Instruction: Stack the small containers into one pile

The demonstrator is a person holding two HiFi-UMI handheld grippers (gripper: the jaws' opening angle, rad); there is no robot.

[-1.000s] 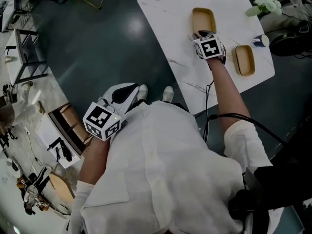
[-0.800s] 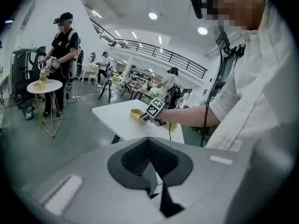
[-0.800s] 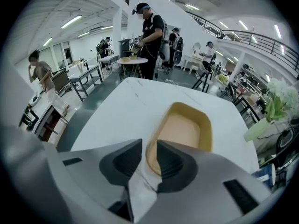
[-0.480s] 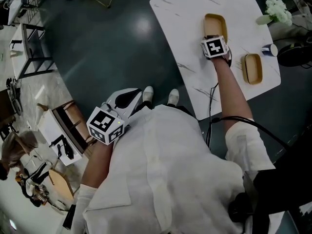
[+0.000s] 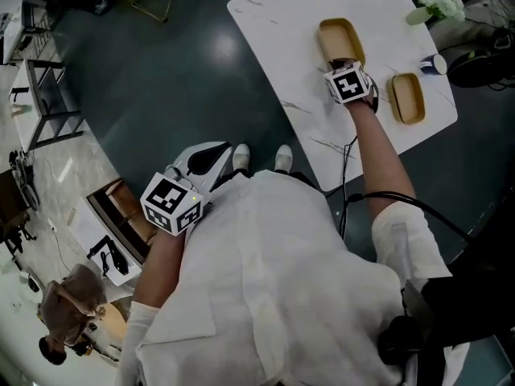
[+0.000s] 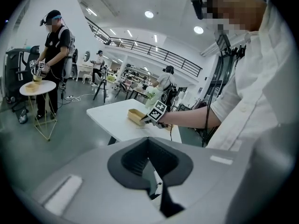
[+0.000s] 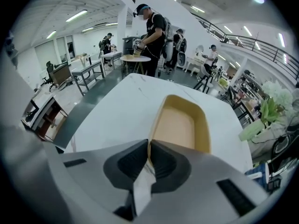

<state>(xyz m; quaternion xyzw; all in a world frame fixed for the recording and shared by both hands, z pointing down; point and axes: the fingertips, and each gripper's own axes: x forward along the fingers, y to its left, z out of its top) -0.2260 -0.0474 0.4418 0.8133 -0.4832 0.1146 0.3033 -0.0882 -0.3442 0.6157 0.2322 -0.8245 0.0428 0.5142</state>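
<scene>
Two tan oblong containers lie on the white marble table [image 5: 273,22]. One container [image 5: 338,40] lies in the middle; the other container [image 5: 407,98] is near the right edge. My right gripper [image 5: 335,58] sits at the near end of the middle one. In the right gripper view this gripper [image 7: 148,154] is shut on the container's [image 7: 180,125] near left rim. My left gripper [image 5: 211,153] hangs off the table beside my body, over the dark floor. Its jaws [image 6: 148,143] are shut with nothing in them, and it looks across at the table [image 6: 112,120].
A small blue and white cup [image 5: 432,66] and white flowers [image 5: 438,0] stand at the table's far right corner. A black cable [image 5: 346,159] trails off the table's near edge. Shelves and clutter [image 5: 113,215] line the floor at left, where a person [image 5: 72,312] crouches.
The head view has swayed. My right gripper stays at the near end of the middle container, and my left gripper keeps its place by my side. A person has come into view at lower left.
</scene>
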